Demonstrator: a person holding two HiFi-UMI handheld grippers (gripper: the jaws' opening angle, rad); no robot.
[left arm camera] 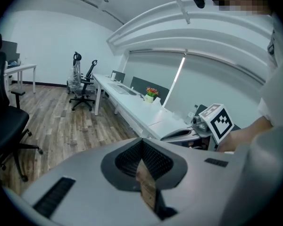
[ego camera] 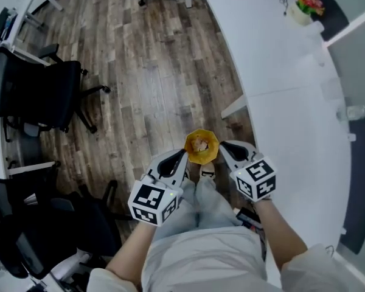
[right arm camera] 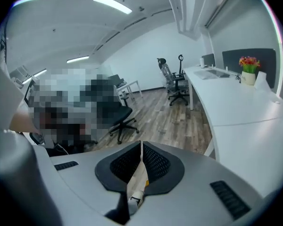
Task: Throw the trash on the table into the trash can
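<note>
A small yellow trash can (ego camera: 201, 146) stands on the wood floor just ahead of my shoes, close to the white table (ego camera: 280, 72); pale crumpled scraps lie inside it. My left gripper (ego camera: 181, 157) and right gripper (ego camera: 226, 146) are held high on either side of it, well above the floor. In the left gripper view the jaws of the left gripper (left arm camera: 142, 142) meet, and only a thin slit of floor shows between them. The right gripper (right arm camera: 141, 147) is likewise shut with nothing pinched; floor, a shoe and a bit of yellow show through its slit.
The long white table curves along the right, with a flower pot (ego camera: 304, 8) at its far end and a bottle (ego camera: 356, 111) near the partition. Black office chairs (ego camera: 48, 93) stand at the left. A table leg (ego camera: 234, 107) stands just beyond the can.
</note>
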